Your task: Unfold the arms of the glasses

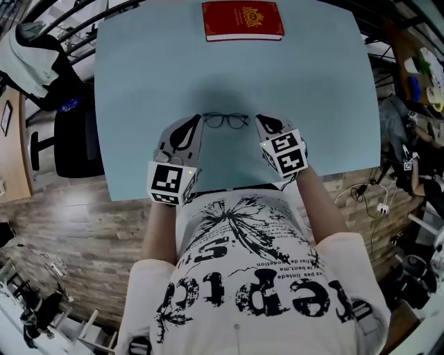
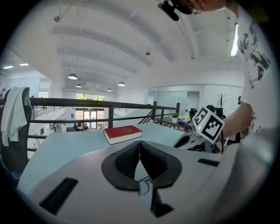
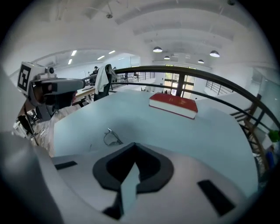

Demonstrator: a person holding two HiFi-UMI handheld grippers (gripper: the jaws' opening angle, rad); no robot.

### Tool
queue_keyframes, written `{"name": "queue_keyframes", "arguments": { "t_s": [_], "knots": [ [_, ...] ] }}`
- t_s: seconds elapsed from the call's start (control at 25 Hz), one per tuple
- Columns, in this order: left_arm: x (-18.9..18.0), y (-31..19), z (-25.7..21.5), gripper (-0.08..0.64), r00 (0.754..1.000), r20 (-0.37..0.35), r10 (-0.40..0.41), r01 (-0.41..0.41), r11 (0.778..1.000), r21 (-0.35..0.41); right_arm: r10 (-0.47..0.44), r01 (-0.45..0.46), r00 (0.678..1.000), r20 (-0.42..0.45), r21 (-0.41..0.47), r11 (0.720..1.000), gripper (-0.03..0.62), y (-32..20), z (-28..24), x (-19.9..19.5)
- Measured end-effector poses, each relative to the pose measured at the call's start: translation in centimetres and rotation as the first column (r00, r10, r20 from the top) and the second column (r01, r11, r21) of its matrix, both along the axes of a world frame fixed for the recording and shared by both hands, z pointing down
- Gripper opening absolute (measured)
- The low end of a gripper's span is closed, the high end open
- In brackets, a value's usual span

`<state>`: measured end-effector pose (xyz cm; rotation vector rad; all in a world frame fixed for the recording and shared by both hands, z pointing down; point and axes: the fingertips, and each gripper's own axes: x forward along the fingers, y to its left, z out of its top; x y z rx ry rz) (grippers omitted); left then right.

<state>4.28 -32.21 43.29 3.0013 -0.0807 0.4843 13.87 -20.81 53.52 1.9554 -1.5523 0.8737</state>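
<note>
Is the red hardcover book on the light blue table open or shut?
Shut. The red hardcover book lies flat on the light blue table, its cover with the gold emblem facing up; no pages are spread.

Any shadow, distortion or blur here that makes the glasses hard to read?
Head view: sharp, but a soft shadow darkens the table around the glasses, and the table's edges bow. Left gripper view: heavy fisheye, black corners, washed-out ceiling; only a bit of the frame peeks out behind the left gripper. Right gripper view: softer overall, the glasses small and faint.
</note>
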Motion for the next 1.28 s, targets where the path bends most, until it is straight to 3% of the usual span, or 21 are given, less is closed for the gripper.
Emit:
{"name": "queue_keyframes", "arguments": {
  "t_s": [0.16, 0.24, 0.32, 0.48, 0.72, 0.88, 1.12, 1.28],
  "knots": [
    [0.0, -0.2, 1.2, 0.018, 0.998, -0.008, 0.056, -0.056, 0.998, -0.001, -0.079, 0.079, 0.997, 0.003, -0.134, 0.988, 0.015, -0.4, 2.7, 0.2],
    [0.0, -0.3, 1.9, 0.018, 0.997, -0.002, 0.073, -0.073, 0.997, 0.001, -0.152, 0.152, 0.988, 0.012, -0.195, 0.969, 0.083, -0.6, 3.8, 0.0],
    [0.2, -0.4, 2.5, 0.018, 0.996, 0.012, 0.084, -0.084, 0.996, 0.005, -0.253, 0.246, 0.967, 0.006, -0.263, 0.933, 0.084, -0.8, 4.7, -0.2],
    [0.3, -0.9, 4.0, 0.018, 0.996, 0.038, 0.082, -0.081, 0.997, -0.01, -0.447, 0.416, 0.894, 0.0, -0.365, 0.833, 0.097, -1.2, 6.6, -0.6],
    [0.3, -1.2, 5.9, 0.018, 0.992, 0.093, 0.08, -0.078, 0.997, -0.025, -0.61, 0.571, 0.791, 0.057, -0.426, 0.701, 0.094, -1.7, 8.3, -1.2],
    [0.2, -1.4, 6.8, 0.018, 0.989, 0.126, 0.077, -0.074, 0.997, -0.029, -0.668, 0.631, 0.738, 0.093, -0.443, 0.636, 0.076, -2.1, 8.9, -1.5],
    [0.7, -1.1, 8.8, 0.02, 0.971, 0.219, 0.096, -0.097, 0.995, -0.008, -0.734, 0.699, 0.669, 0.122, -0.441, 0.563, 0.041, -2.3, 9.5, -1.9],
    [1.8, -0.1, 11.0, 0.02, 0.92, 0.332, 0.208, -0.229, 0.973, 0.025, -0.753, 0.712, 0.65, 0.101, -0.429, 0.557, 0.038, -2.6, 9.3, -1.8]
  ]
}}
